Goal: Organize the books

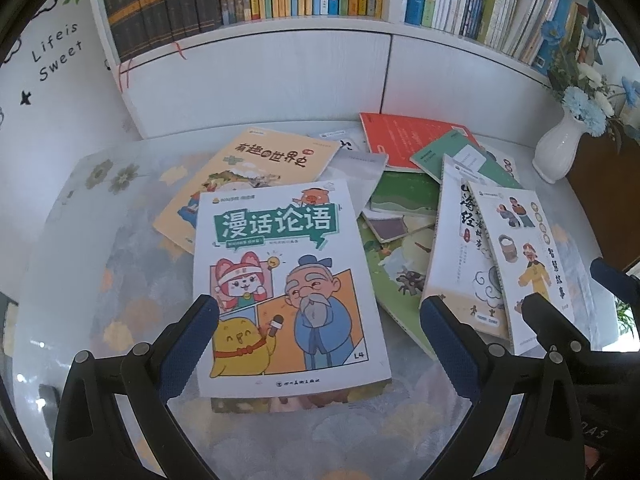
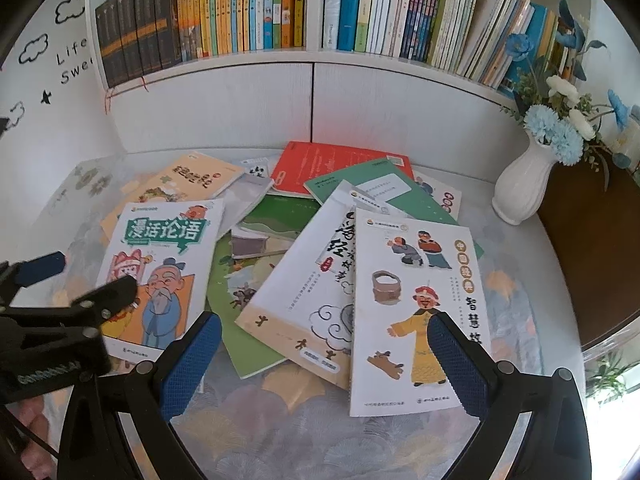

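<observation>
Nearest, two grippers over a glass-topped table [image 1: 120, 420] with a floral cloth beneath. Left gripper [image 1: 320, 320] spread wide, blue pads on either side of the white comic book [image 1: 288, 280] with the green title banner, holding nothing. Right gripper [image 2: 324, 340] likewise wide apart and empty, hovering over the near edge of the white book with the yellow-robed figure [image 2: 416, 312]. Under that book's left edge, another white book with black brush lettering [image 2: 304, 280], tilted and overlapping a green illustrated book [image 2: 236, 296]. Flat beneath the comic book's far corner, a yellow-orange book [image 1: 256, 164]. Farther back in the loose pile, a green book with a white label [image 2: 384, 196] lying over a red book [image 2: 320, 164]. At the far right of the table, a white vase [image 2: 520, 184] with blue and white flowers. Behind everything, a white bookshelf [image 2: 312, 58] with a row of upright books [image 2: 280, 4], dark volumes at its left end.
</observation>
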